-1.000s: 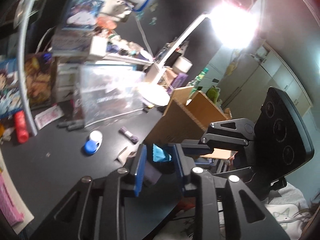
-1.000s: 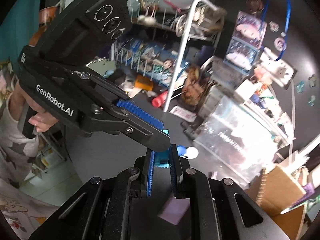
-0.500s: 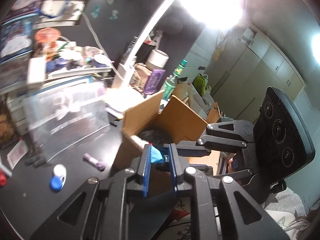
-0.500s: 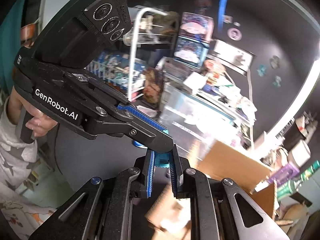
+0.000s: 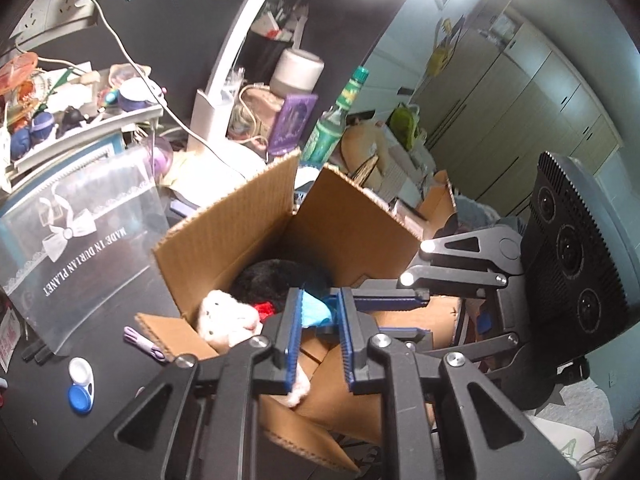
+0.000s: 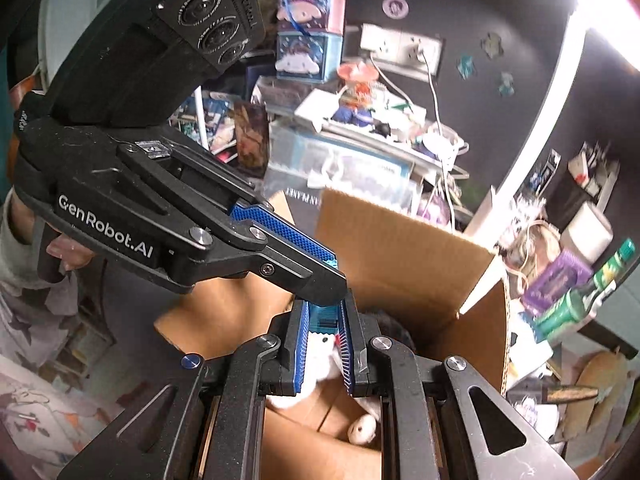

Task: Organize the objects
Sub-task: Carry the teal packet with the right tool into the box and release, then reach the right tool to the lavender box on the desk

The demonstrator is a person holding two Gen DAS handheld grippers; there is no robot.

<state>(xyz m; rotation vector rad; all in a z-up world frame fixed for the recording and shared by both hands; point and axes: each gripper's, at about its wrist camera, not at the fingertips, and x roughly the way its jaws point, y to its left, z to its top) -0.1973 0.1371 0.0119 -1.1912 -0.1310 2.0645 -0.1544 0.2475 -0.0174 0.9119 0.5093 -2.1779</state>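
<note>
Currently both grippers, left gripper and right gripper, pinch one small teal piece above the cardboard box; looks light, rigid — edge grip suffices.

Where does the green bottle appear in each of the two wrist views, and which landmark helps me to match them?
Left wrist view: the green bottle stands in the upper middle, behind the cardboard box, right of the purple box.
Right wrist view: the green bottle lies far right, tilted by the lens, beyond the cardboard box.
Shared landmark: the white lamp arm.
</note>
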